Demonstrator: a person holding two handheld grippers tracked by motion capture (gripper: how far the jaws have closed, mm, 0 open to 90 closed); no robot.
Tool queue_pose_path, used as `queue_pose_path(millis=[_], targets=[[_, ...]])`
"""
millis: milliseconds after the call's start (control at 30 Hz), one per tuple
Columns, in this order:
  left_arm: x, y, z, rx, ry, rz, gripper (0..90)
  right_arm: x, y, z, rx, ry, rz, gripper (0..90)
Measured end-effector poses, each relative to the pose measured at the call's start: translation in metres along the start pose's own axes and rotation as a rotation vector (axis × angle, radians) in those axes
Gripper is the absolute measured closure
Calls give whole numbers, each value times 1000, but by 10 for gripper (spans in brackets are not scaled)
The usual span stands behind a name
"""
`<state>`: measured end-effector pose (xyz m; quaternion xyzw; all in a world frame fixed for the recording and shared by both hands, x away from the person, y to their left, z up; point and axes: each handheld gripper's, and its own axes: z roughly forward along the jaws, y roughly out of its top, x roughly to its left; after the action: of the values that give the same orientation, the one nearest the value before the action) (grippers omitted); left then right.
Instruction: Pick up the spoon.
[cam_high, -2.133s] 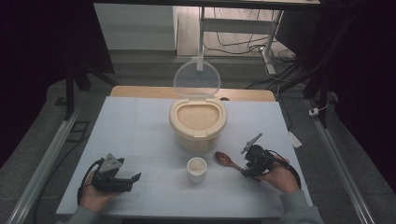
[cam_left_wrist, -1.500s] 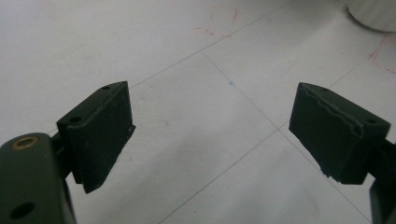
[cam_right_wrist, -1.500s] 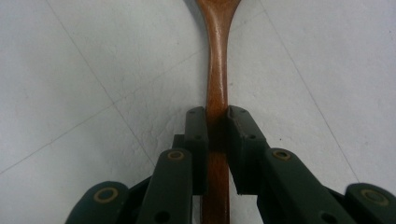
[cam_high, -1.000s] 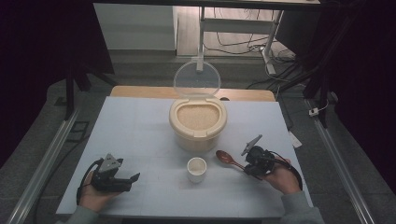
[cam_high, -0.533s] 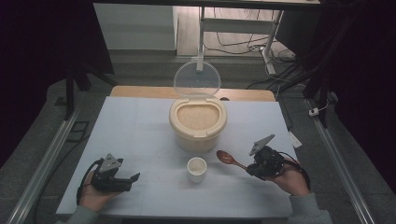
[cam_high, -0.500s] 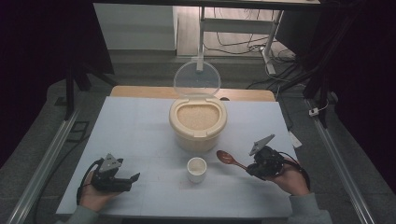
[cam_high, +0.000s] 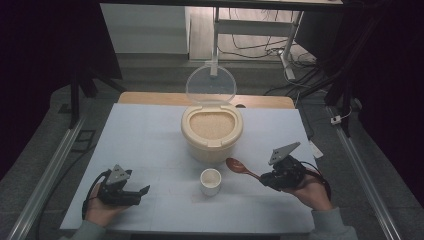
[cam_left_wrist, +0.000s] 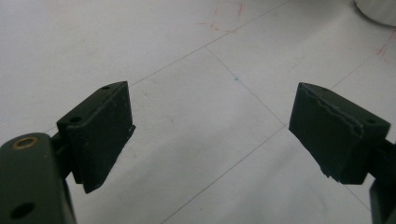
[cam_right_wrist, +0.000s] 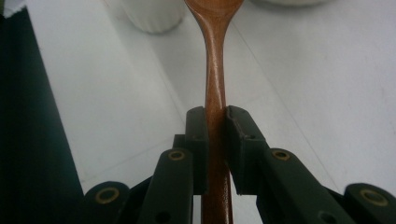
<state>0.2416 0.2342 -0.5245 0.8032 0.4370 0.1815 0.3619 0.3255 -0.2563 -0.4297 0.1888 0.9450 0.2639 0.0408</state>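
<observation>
At about seven o'clock on the table (cam_high: 150, 130), the left gripper (cam_high: 134, 194) rests low with its fingers (cam_left_wrist: 100, 133) spread wide and nothing between them, bare white surface under it in the left gripper view. Toward the middle, a small white cup (cam_high: 210, 181) stands at six o'clock, just in front of the cream rice container (cam_high: 212, 131), whose clear lid (cam_high: 210, 85) stands tipped open at twelve o'clock over the grains. At four o'clock the right gripper (cam_high: 265, 179) has its fingers (cam_right_wrist: 198, 140) clamped on the handle of a wooden spoon (cam_right_wrist: 214, 60), the bowl of it pointing toward ten o'clock, lifted clear of the table and near the cup and container. The spoon looks light, stiff and smooth, so it may twist in a narrow pinch; the hold low on the handle gives reach but little control of the bowl. There is open room on the left half of the table; on the right, the container's wall and the easily tipped cup stand close to the spoon's path.
</observation>
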Motion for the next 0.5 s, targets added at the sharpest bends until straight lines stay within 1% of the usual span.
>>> queue_pose_path(millis=[33,267,500], targets=[[0,0,0,0,0,0,133,2,3,-1,-20,7,-9,792],[0,0,1,4,1,3,133,8,14,4,-60,39,-32,792],[0,0,0,1,1,2,133,17,31,13,-72,53,-76,792]])
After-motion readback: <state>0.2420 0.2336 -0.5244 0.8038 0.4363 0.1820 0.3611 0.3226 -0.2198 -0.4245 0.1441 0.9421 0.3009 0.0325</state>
